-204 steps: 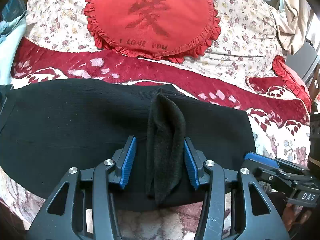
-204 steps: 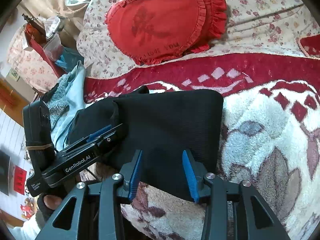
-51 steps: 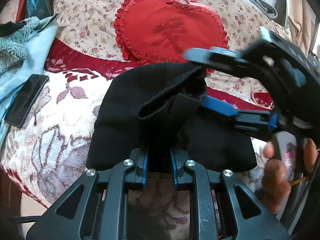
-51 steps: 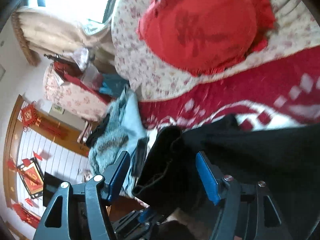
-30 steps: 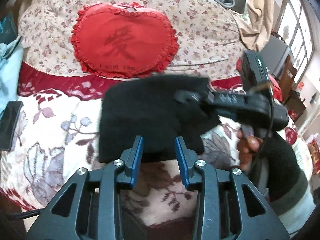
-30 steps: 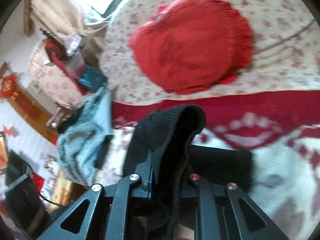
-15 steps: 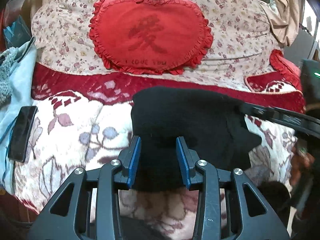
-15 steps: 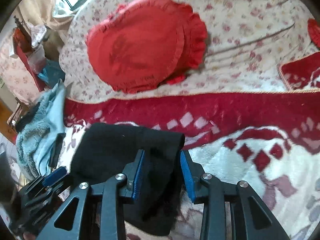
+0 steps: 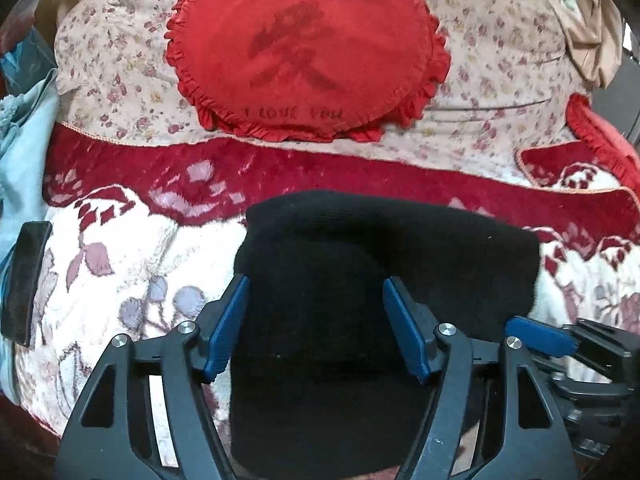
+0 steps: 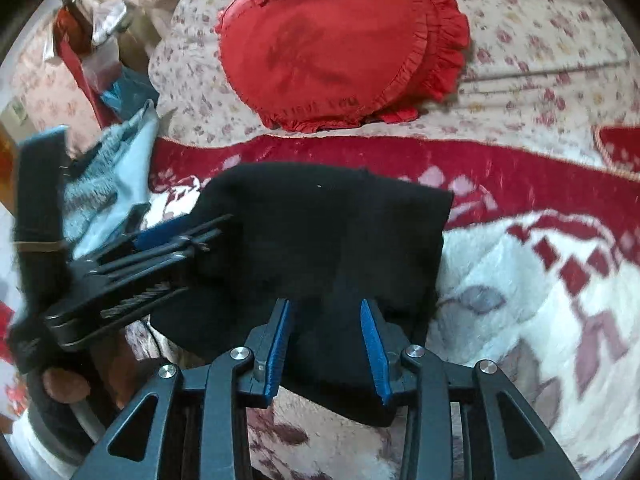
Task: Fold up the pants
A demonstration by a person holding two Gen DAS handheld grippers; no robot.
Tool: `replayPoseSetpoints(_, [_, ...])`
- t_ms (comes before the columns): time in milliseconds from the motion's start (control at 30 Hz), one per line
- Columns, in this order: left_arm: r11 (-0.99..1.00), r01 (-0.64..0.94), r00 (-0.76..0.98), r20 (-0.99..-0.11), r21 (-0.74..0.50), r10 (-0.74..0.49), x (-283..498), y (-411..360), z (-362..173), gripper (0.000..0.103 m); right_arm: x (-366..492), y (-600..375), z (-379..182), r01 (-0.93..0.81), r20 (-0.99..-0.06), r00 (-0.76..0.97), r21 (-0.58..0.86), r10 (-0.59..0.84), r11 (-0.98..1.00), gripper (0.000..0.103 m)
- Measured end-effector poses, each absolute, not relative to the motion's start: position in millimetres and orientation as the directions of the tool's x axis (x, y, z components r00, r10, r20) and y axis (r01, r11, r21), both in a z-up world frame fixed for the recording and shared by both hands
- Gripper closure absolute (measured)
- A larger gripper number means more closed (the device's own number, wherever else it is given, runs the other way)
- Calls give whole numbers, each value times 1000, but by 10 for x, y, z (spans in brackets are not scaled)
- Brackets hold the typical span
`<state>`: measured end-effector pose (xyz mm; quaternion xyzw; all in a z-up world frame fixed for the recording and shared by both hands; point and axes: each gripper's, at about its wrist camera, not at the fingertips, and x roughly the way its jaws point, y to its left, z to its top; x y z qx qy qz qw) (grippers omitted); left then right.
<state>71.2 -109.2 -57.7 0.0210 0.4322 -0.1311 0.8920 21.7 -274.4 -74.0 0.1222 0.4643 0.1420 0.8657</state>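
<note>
The black pants (image 9: 360,264) lie folded into a compact bundle on the red-and-white floral blanket (image 9: 120,264). My left gripper (image 9: 316,324) is open, its blue fingers straddling the near part of the bundle without closing on it. My right gripper (image 10: 326,340) is also open over the bundle's near edge; the pants (image 10: 320,232) fill the middle of the right wrist view. The left gripper (image 10: 176,240) shows at the left of that view. The right gripper's blue tip (image 9: 540,336) shows at the lower right of the left wrist view.
A red heart-shaped pillow (image 9: 304,52) leans on the floral bedding behind the pants. A black phone (image 9: 24,280) lies at the blanket's left edge beside light blue cloth (image 9: 20,152). A second red cushion (image 9: 600,140) sits at far right.
Both grippers have opened wider and let the pants settle. The left gripper has moved closer over the bundle; the right gripper has drawn back toward the near edge.
</note>
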Motion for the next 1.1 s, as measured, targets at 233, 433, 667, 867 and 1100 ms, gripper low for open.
replayPoseSetpoints(233, [964, 229, 588, -771, -132, -245, 559, -946, -425, 35, 153, -2765, -612, -128, -778, 522, 332, 348, 934, 68])
replayPoseSetpoints(433, [968, 200, 608, -755, -153, -245, 303, -813, -324, 35, -10, -2789, -431, -137, -754, 547, 348, 364, 928, 67])
replayPoseSetpoints(667, [971, 198, 585, -780, -131, -224, 191, -851, -504, 35, -41, -2756, -572, -124, -774, 524, 343, 355, 931, 67])
replayPoseSetpoints(867, [974, 200, 578, -789, -108, -206, 193, -879, -617, 35, -27, -2784, -720, -123, -778, 504, 366, 376, 922, 67])
replayPoseSetpoints(1100, [972, 198, 573, -790, -126, -219, 176, -833, -583, 35, -69, -2768, -651, -134, -782, 504, 347, 366, 928, 66])
